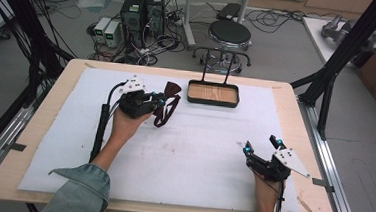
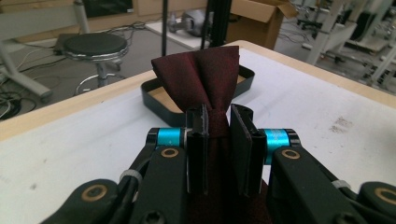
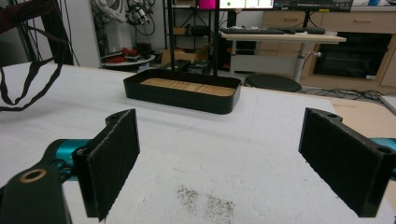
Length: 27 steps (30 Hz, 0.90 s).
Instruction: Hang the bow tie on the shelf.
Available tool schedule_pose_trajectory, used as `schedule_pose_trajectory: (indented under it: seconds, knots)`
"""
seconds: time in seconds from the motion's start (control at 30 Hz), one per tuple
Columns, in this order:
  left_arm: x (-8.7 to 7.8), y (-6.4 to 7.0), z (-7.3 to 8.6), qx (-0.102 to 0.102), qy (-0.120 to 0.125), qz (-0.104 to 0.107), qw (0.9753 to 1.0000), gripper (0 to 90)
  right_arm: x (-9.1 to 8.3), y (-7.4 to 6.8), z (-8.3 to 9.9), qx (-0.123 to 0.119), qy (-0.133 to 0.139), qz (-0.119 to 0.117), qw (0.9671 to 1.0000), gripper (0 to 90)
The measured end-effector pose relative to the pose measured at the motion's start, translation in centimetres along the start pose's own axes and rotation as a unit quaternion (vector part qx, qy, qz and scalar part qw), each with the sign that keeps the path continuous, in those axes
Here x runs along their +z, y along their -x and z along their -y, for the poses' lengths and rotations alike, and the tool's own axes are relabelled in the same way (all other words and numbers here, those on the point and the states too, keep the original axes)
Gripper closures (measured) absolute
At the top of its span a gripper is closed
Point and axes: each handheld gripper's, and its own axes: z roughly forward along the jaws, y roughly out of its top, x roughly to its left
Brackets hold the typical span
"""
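Between the jaws of the left gripper [image 2: 218, 140] sits a dark red bow tie [image 2: 201, 77], pinched at its narrow knot so that the fanned wings stand clear above the pads. That grip point appears chosen because the knot is the firmest part of the fabric. From the high view the bow tie [image 1: 171, 91] is lifted off the white mat [image 1: 198, 147], with its strap [image 1: 163, 115] hanging in a loop below the gripper. Just ahead of this gripper lies the black tray [image 1: 213, 94] with a wooden floor, the likely destination, judged from the line of carry. Well apart, near the person's side, the right gripper [image 1: 262, 147] rests low over the mat with its jaws spread wide and nothing between them; it seems parked out of the way. Ahead of it the tray [image 3: 183, 93] is seen in full. Obscured: the lower half of the bow tie behind the left gripper's jaws, and the strap's clasp, too small to make out
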Motion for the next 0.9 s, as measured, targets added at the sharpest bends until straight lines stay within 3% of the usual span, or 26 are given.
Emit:
schedule_pose_trajectory:
  seconds: [0.1,0.3,0.63,0.9]
  knots:
    - [0.6,-0.1,-0.6,0.013,0.001,0.014,0.9998,76.7,0.0,0.0,0.0,0.001,0.0,0.0,1.0,11.6]
    - [1.1,-1.0,-1.9,0.006,0.006,0.019,0.9998,76.7,0.0,0.0,0.0,0.0,0.0,0.0,1.0,11.7]
    - [2.5,-2.3,-4.0,0.024,0.002,0.029,0.9993,76.7,0.0,0.0,0.0,0.0,-0.001,0.001,1.0,11.6]
    - [3.9,-3.1,-5.0,0.035,0.001,0.05,0.9982,76.7,0.1,0.0,0.1,0.003,-0.005,0.0,1.0,11.6]
